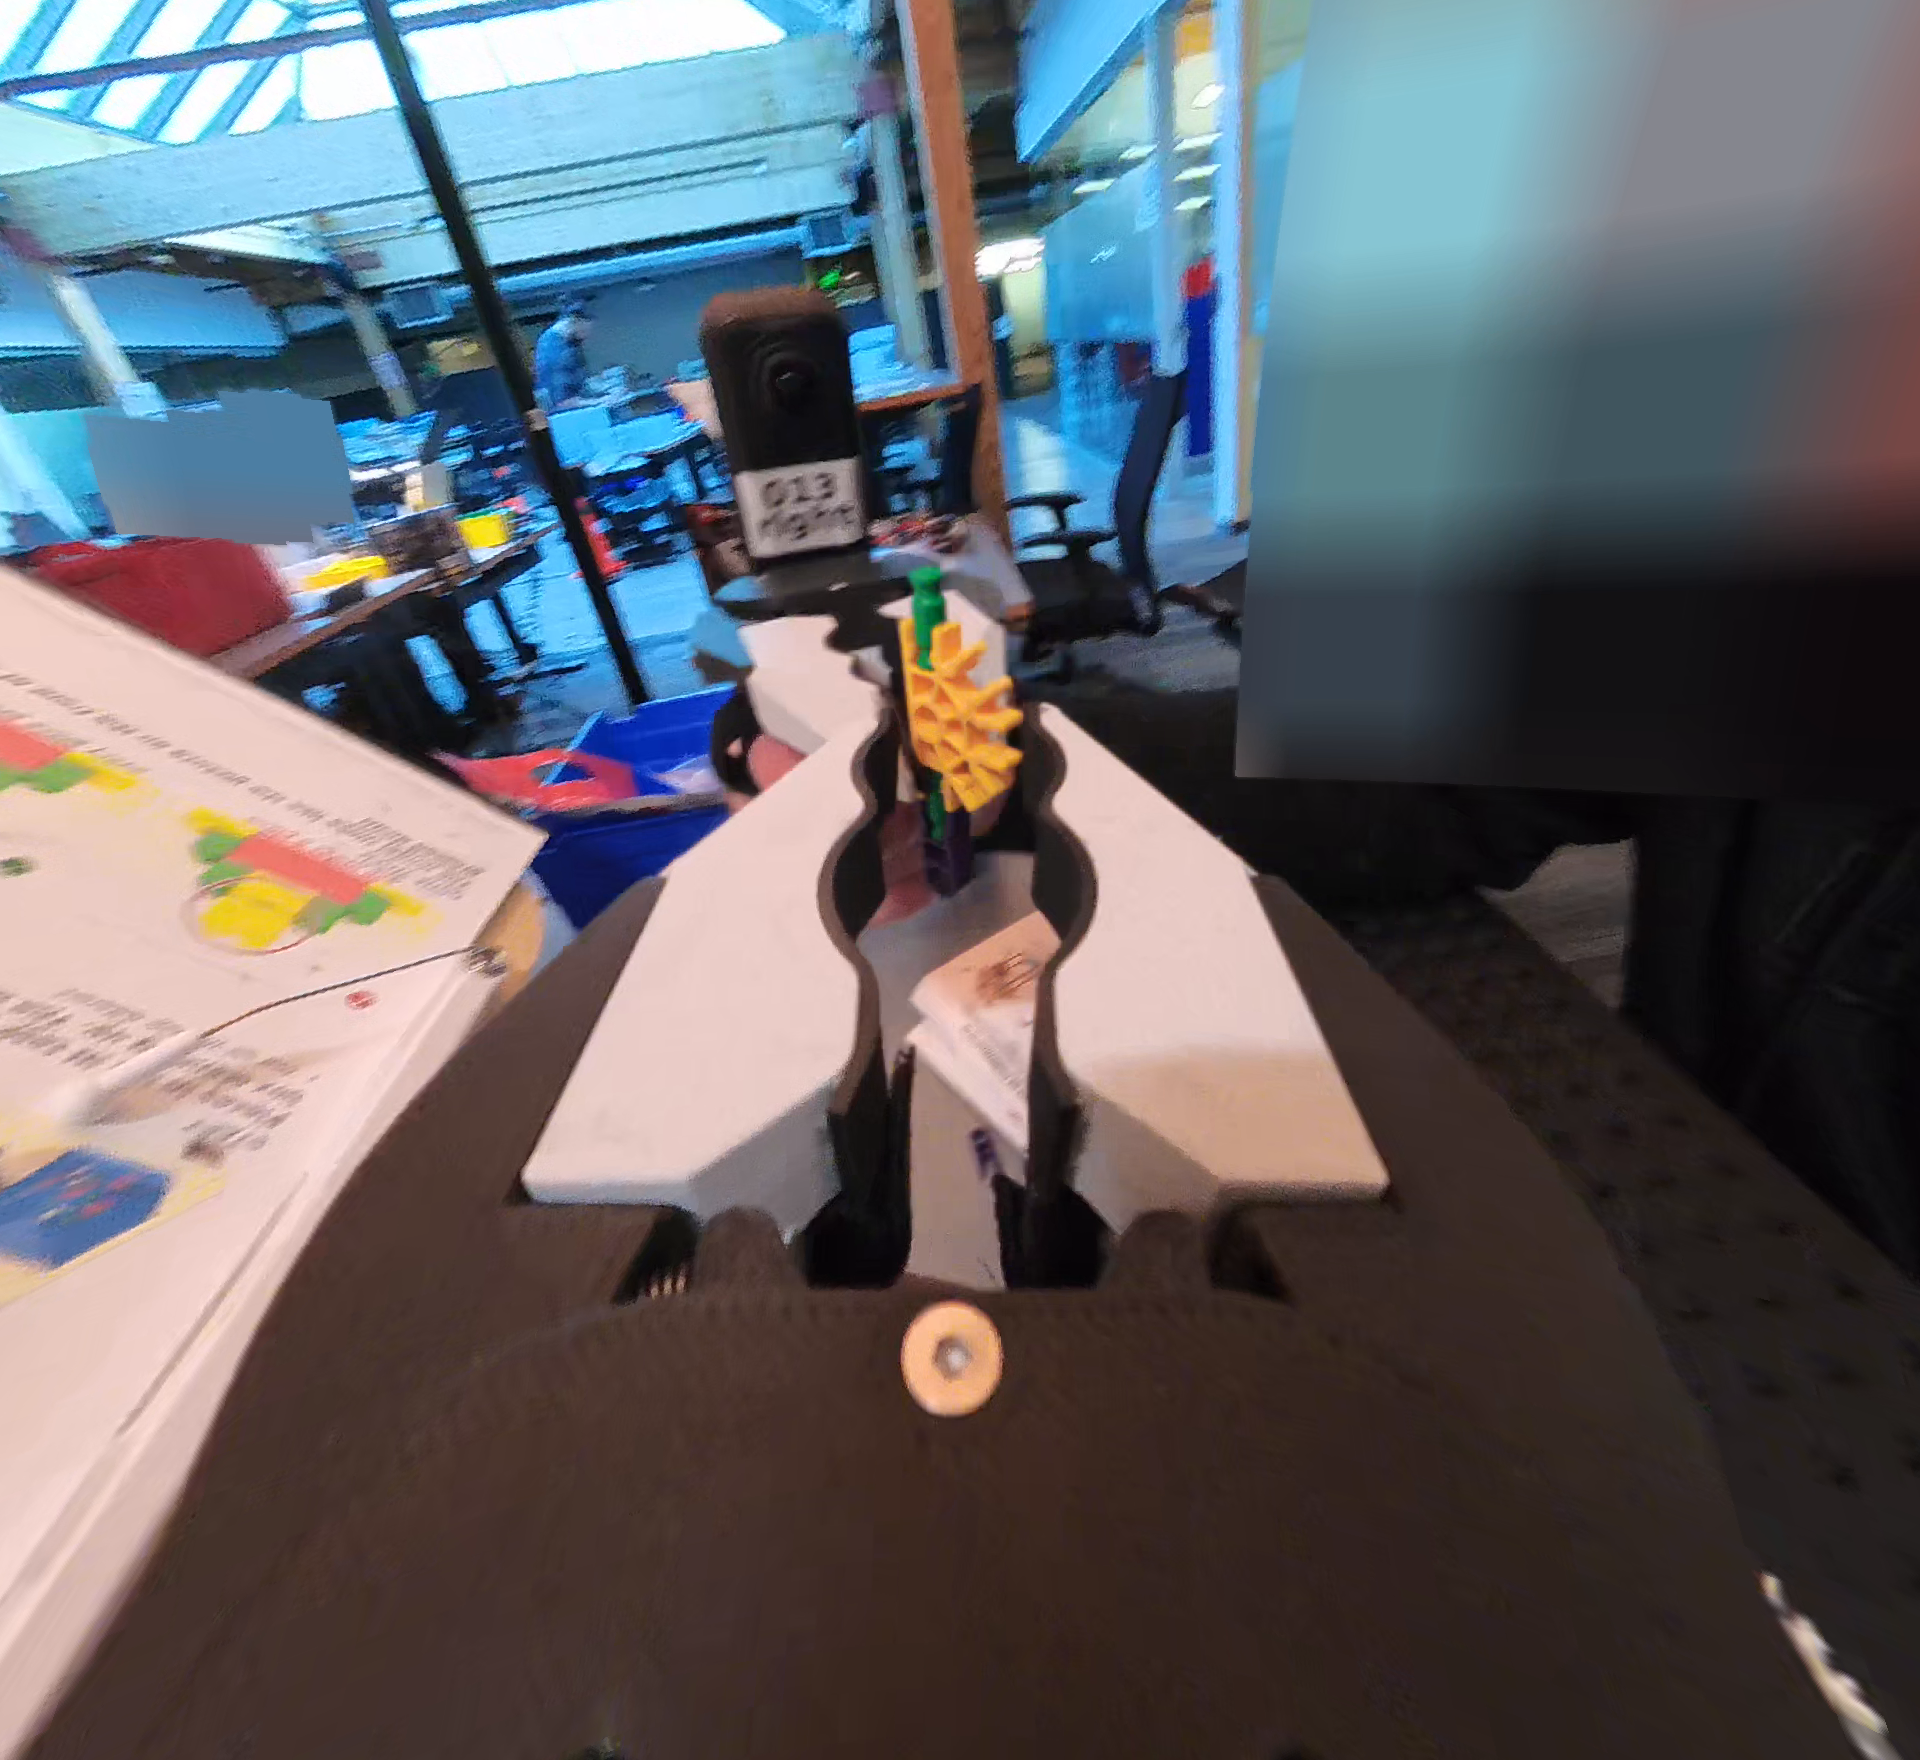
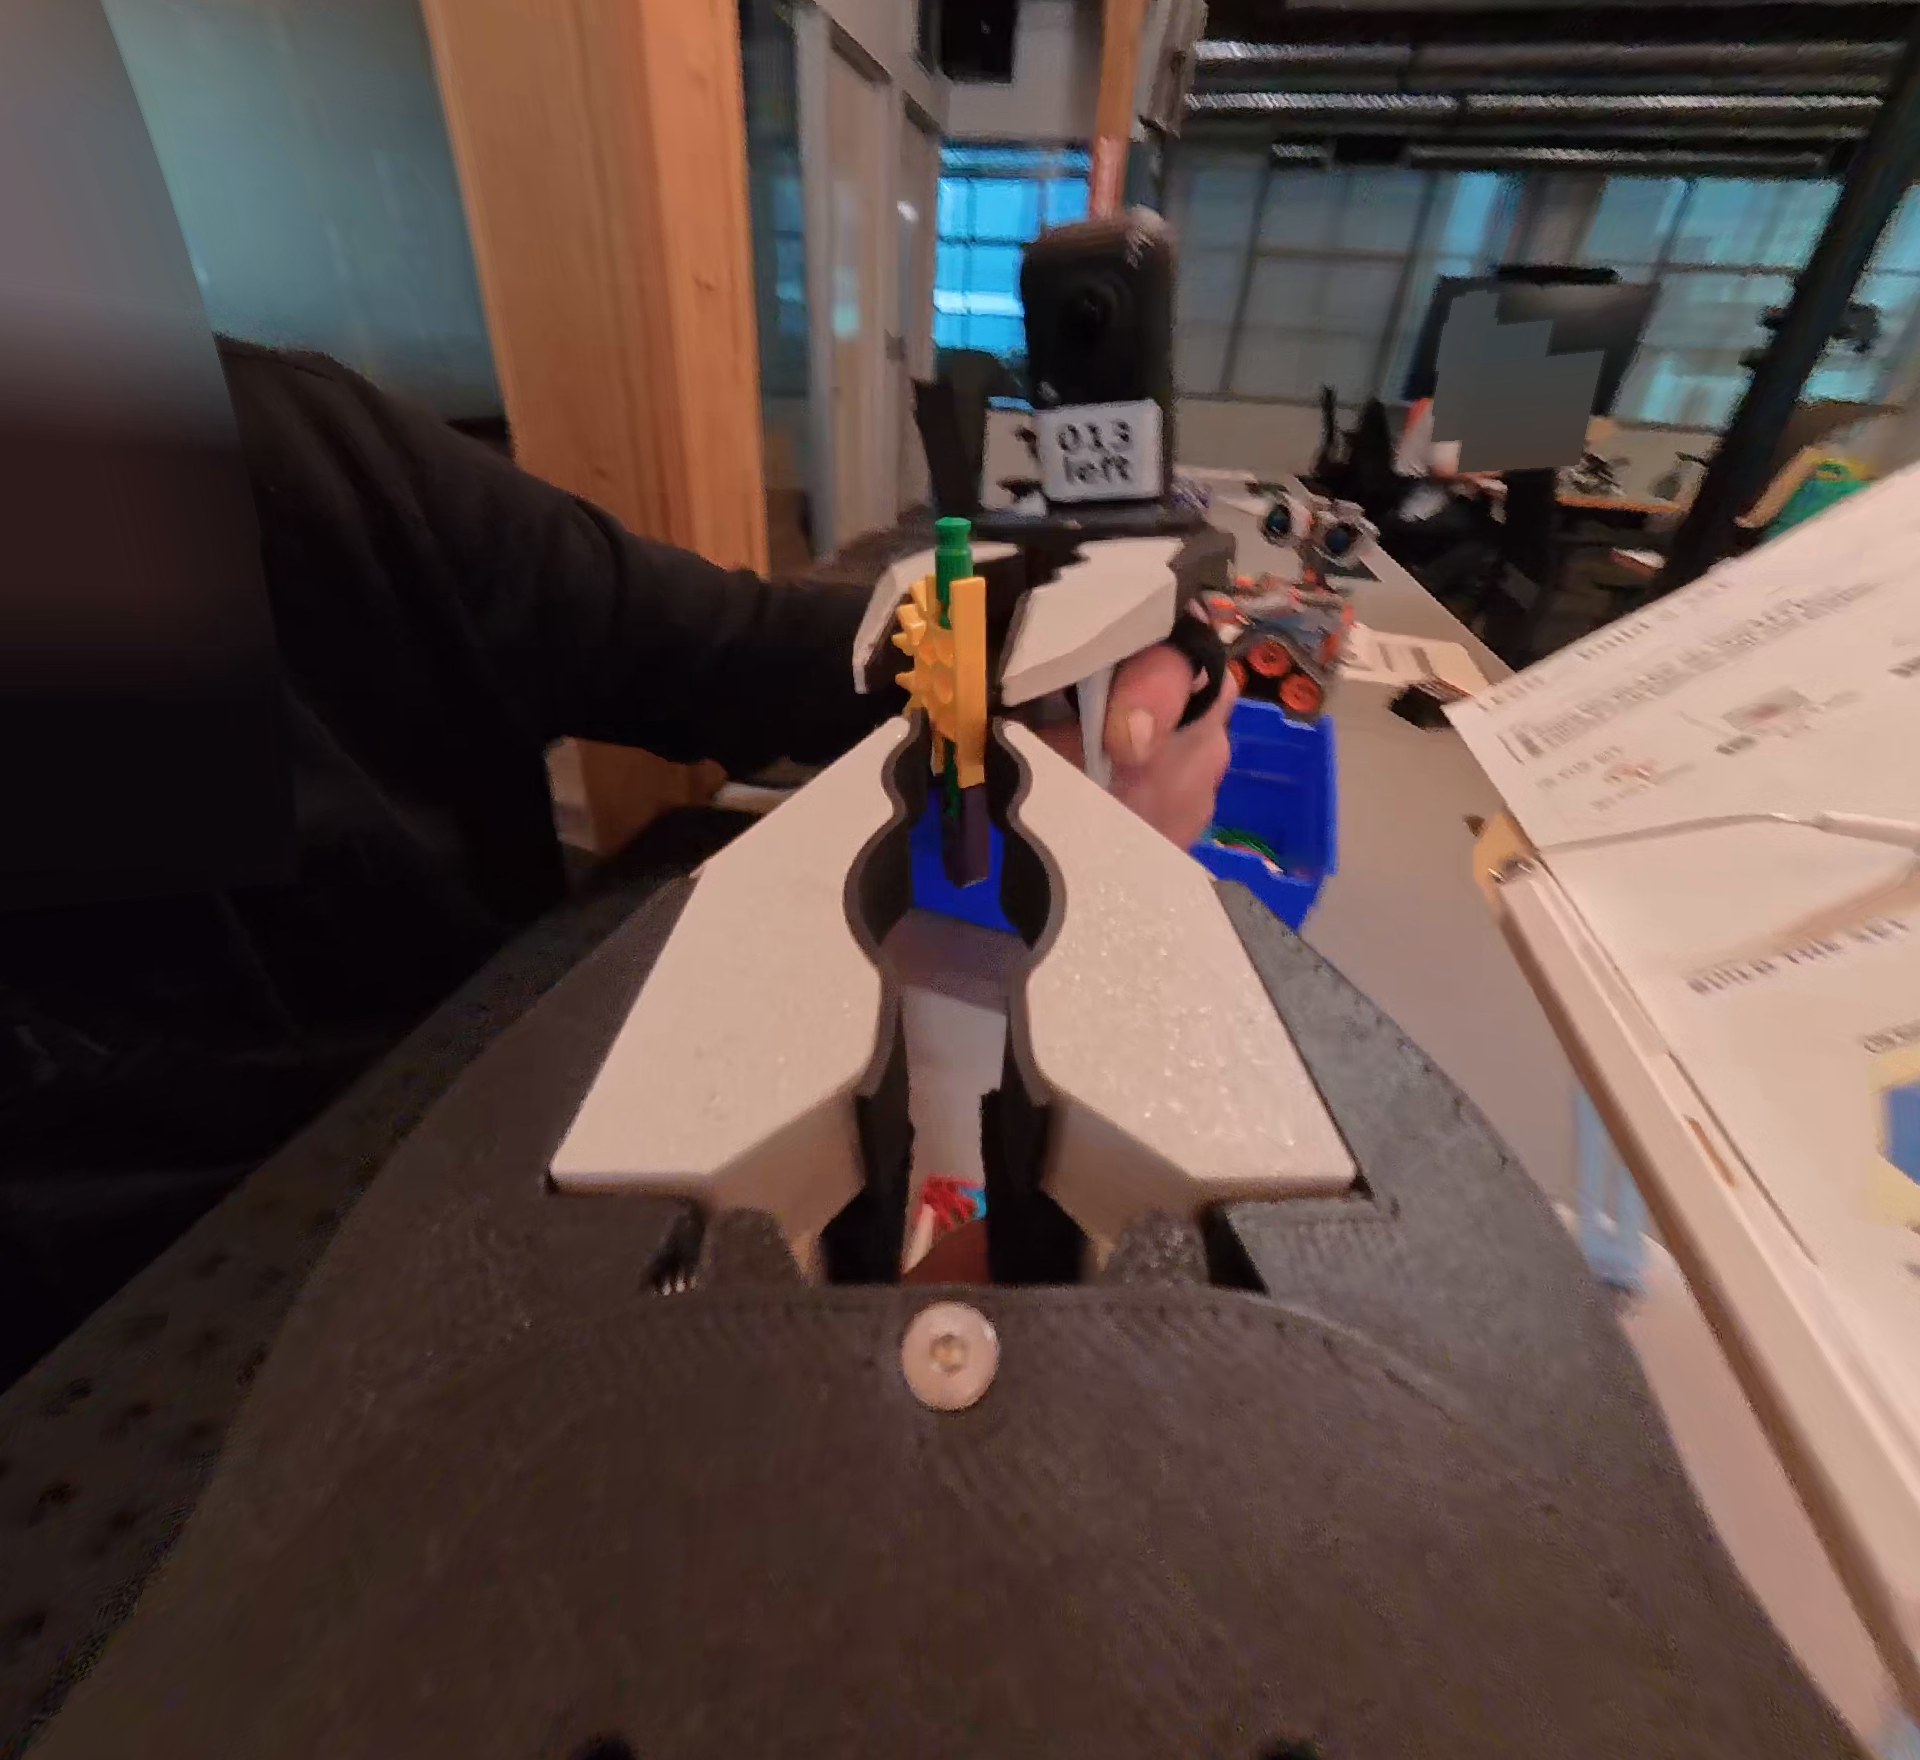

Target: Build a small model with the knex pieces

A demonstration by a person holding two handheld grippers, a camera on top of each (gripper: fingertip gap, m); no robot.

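A small toy assembly hangs upright between my two grippers, which face each other tip to tip. It has a green rod [image 1: 924, 607], yellow fan-shaped connectors [image 1: 956, 718] and a purple piece [image 1: 951, 853] at the bottom. My left gripper [image 1: 966, 734] has its white fingers closed around the yellow connectors. The right gripper [image 1: 883, 661] shows just behind. In the right wrist view, my right gripper [image 2: 958, 739] is closed on the green rod [image 2: 951, 557] below the yellow connectors [image 2: 940, 661]. The left gripper [image 2: 997, 640] is opposite, held by a hand [image 2: 1153, 734].
A printed instruction sheet on a stand [image 1: 208, 931] is at the left, and it is on the right in the right wrist view [image 2: 1714, 827]. A blue bin [image 2: 1268, 775] and a toy robot model [image 2: 1288, 609] sit on the grey table. A wooden post [image 2: 592, 256] and a dark sleeve [image 2: 520, 619] are nearby. My two grippers' fingertips are within a few centimetres of each other.
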